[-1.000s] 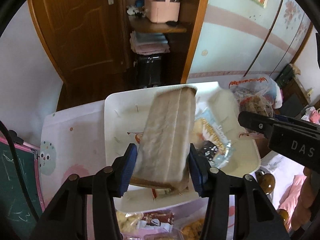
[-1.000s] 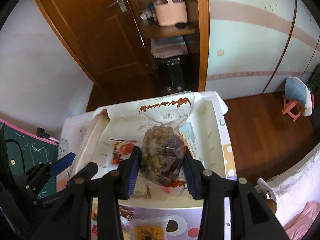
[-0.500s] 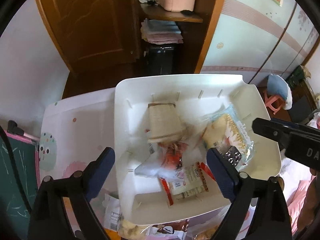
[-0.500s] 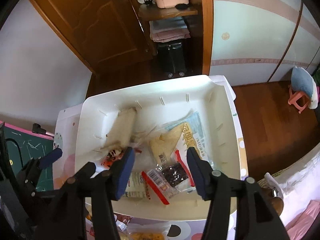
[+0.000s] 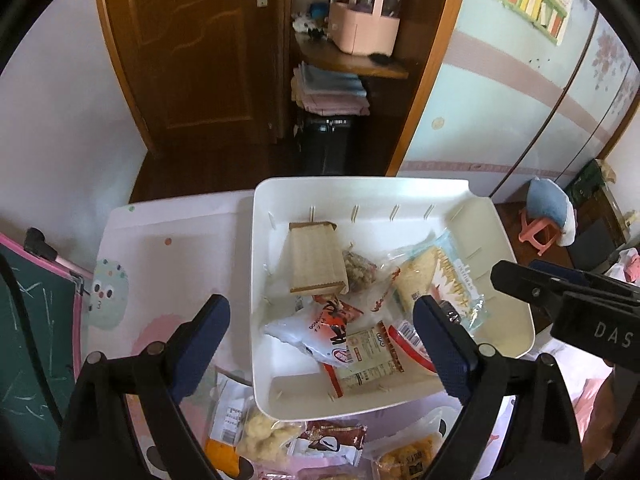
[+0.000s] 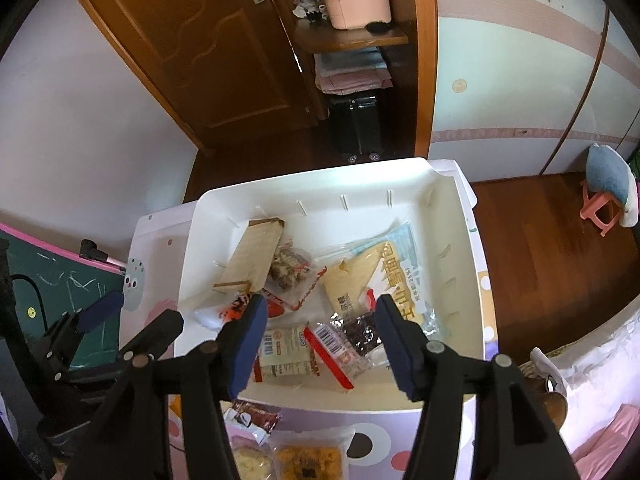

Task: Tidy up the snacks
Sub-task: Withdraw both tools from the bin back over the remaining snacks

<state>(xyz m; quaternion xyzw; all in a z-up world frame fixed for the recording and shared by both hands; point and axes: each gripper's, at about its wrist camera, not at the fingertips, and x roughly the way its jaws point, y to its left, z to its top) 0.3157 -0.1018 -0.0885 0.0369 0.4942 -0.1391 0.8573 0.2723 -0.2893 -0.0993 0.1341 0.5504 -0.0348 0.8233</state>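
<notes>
Now the left gripper (image 5: 320, 344) hangs spread wide and empty over the white bin's (image 5: 516, 280) near edge; inside lie a tan wafer pack (image 5: 316, 260) and clear snack bags, while the right gripper (image 6: 318, 334), empty too, is opening above them.

A home bedroom: a wooden door (image 5: 192, 52), folded towels (image 5: 330, 92) on shelves, a bed edge (image 6: 592, 408).

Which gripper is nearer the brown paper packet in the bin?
Left. The left gripper hangs just short of the brown packet, while the right gripper, jaws opening, sits over the bin's right-hand packets.
</notes>
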